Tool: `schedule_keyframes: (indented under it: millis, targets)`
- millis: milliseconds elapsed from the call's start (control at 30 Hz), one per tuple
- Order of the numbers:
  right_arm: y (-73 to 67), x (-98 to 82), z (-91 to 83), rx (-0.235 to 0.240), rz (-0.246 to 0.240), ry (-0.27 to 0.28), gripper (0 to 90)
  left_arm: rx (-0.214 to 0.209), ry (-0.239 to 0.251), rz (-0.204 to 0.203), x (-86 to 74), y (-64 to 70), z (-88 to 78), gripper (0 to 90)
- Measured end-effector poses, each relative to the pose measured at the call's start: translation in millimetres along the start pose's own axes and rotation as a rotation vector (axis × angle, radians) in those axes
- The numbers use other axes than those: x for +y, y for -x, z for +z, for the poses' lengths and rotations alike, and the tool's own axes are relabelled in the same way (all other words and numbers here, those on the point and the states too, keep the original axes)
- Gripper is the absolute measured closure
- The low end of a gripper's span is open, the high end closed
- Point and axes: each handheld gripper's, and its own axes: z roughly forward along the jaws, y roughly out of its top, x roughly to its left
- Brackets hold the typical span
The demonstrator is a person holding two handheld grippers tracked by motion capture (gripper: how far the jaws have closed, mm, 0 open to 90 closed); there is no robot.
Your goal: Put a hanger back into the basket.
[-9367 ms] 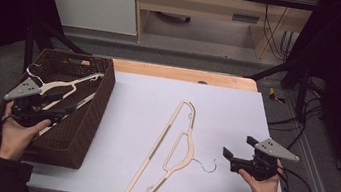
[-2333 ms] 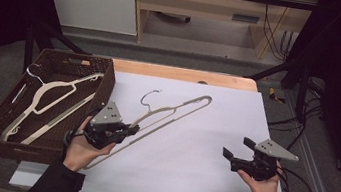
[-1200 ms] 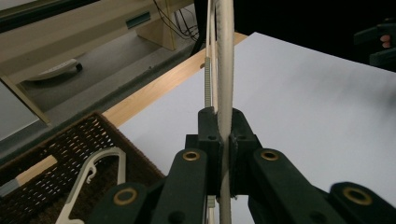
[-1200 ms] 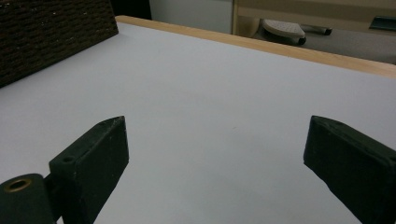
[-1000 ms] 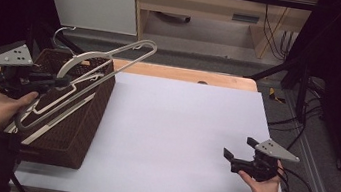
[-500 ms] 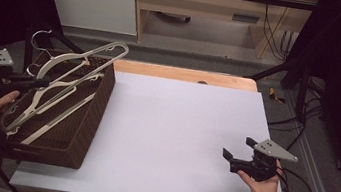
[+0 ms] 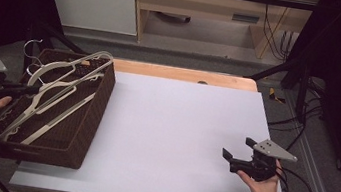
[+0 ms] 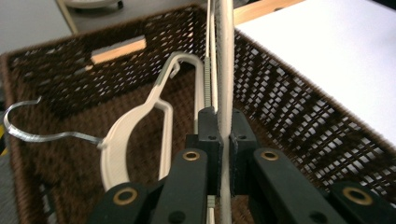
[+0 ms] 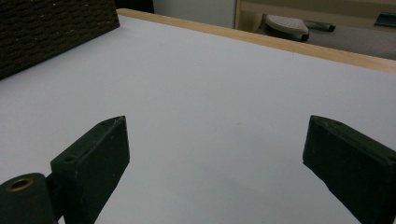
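My left gripper [image 7: 25, 89] is at the left edge of a dark wicker basket [image 7: 92, 115], shut on the thin bar of a cream plastic hanger [image 7: 82, 65]. This hanger slants up over the basket toward its far right corner. In the left gripper view the jaws [image 8: 224, 128] pinch that hanger bar [image 8: 225, 56] between their pads. Another cream hanger [image 8: 123, 140] with a metal hook lies below in the basket [image 8: 299, 116]. My right gripper [image 7: 237, 149] rests over the white table [image 7: 174, 127] at the front right, open with nothing between its jaws [image 9: 215, 140].
A further cream hanger [image 7: 46, 121] lies on the basket floor. A wooden strip [image 7: 186, 74] edges the table's far side. The basket's corner [image 9: 56, 28] shows at the top left of the right gripper view. Cables [image 7: 298, 179] trail off the table's right side.
My left gripper has moved down and toward the near side with the hanger, which now lies lower over the basket. The right gripper has stayed put.
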Motion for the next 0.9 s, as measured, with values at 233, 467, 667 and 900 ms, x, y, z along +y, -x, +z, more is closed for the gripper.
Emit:
schedule_keyframes:
  millis: [233, 467, 667, 900]
  targets:
    - [-0.3, -0.2, 0.4, -0.002, -0.002, -0.002, 7.4, 0.041, -0.049, -0.026, -12.6, -5.2, 3.8, 86.5]
    - [-0.3, -0.6, 1.0, -0.005, -0.003, -0.006, 7.3, 0.019, -0.117, -0.041, -21.7, -2.6, 24.7, 86.2]
    - [-0.1, -0.4, 0.3, -0.003, -0.003, -0.003, 7.3, -0.006, -0.182, -0.089, -28.8, -0.1, 43.8, 86.0]
    - [-0.2, -0.4, 0.5, -0.006, -0.004, -0.005, 7.1, 0.128, -0.254, -0.158, -31.4, -3.5, 41.0, 80.4]
